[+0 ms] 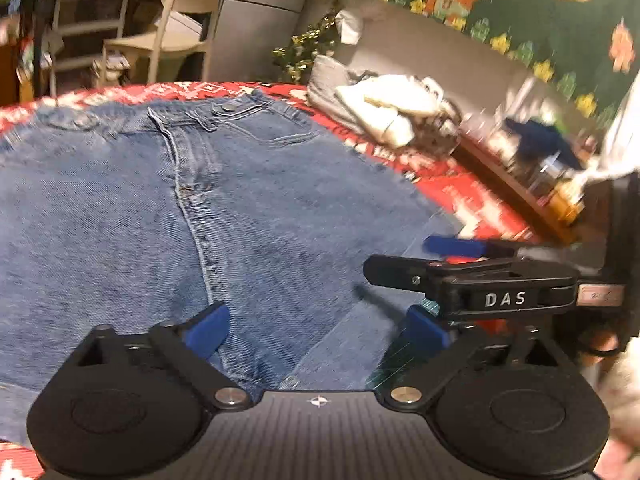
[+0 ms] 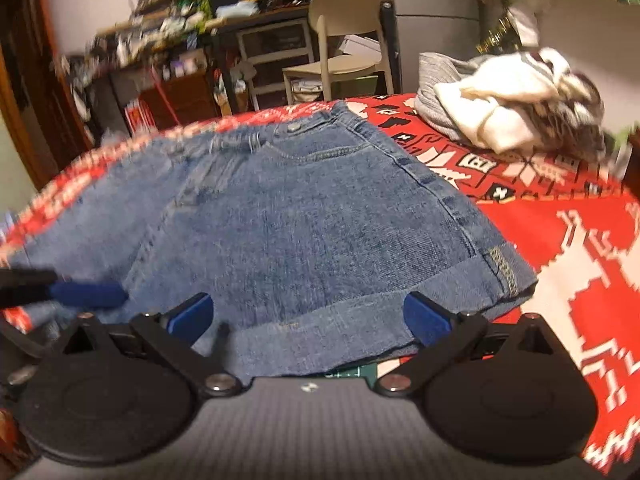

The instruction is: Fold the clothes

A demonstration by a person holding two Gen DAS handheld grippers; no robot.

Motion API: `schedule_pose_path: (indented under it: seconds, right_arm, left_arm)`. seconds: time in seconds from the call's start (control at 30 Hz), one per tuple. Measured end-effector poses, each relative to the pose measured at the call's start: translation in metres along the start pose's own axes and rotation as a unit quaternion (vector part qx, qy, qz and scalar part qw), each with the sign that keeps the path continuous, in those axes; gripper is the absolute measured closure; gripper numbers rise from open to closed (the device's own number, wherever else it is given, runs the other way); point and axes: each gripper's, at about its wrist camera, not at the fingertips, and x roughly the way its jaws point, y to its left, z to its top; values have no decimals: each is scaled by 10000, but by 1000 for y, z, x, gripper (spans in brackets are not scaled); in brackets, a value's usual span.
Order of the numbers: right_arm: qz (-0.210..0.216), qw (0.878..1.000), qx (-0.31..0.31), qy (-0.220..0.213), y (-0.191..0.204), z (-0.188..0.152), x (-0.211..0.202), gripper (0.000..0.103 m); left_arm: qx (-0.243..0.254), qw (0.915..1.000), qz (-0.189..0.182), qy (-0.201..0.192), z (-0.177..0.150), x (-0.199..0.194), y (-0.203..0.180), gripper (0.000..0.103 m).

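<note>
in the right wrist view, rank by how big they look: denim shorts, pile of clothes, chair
1. denim shorts, largest by far
2. pile of clothes
3. chair, about level with the pile; it stands farther off, so that order is unsure

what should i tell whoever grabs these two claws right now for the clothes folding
Left claw: open, empty, hovering over the near hem of the denim shorts.
Right claw: open, empty, at the cuffed hem of the right leg; neither is gripping fabric.
The shorts lie spread flat, front up, waistband away from you, on the red patterned cloth.
A pile of clothes, grey, white and striped, sits unfolded at the far right corner.
Done: shorts laid out flat. No fold is visible yet.
Left: grip the hem, fold the shorts, then probably work through the pile.
</note>
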Motion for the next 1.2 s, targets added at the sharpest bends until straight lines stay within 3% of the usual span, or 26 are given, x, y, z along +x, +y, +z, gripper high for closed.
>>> schedule_pose_path:
  seconds: [0.1, 0.23, 0.4, 0.5, 0.87, 1.0, 1.13, 1.2]
  right_arm:
    - [-18, 10000, 67, 41, -1, 3, 1, 1]
    - [-275, 9988, -343, 221, 11, 3, 6, 1]
    - [-410, 9956, -748, 379, 23, 2, 8, 1]
    - [-399, 9957, -734, 409, 22, 4, 6, 1]
    - [-523, 9948, -730, 474, 28, 19, -6, 1]
    - [-1066, 9914, -667, 371, 34, 24, -13, 1]
    - [-1157, 9907, -616, 353, 34, 32, -26, 1]
    - [-1422, 9871, -709, 182, 37, 36, -36, 1]
  left_arm:
    - [23, 9999, 40, 146, 3, 3, -6, 0]
    - [573, 9966, 525, 258, -3, 9, -29, 0]
    - [1247, 9854, 1089, 389, -13, 19, -49, 0]
    - [1518, 9798, 1205, 498, -14, 24, -51, 0]
    - [1571, 9796, 1097, 599, -11, 25, -51, 0]
    - [1549, 9796, 1175, 510, -12, 25, -52, 1]
    - [1354, 9811, 1339, 328, -6, 13, -49, 6]
    - [1205, 9834, 1330, 261, 0, 4, -46, 11]
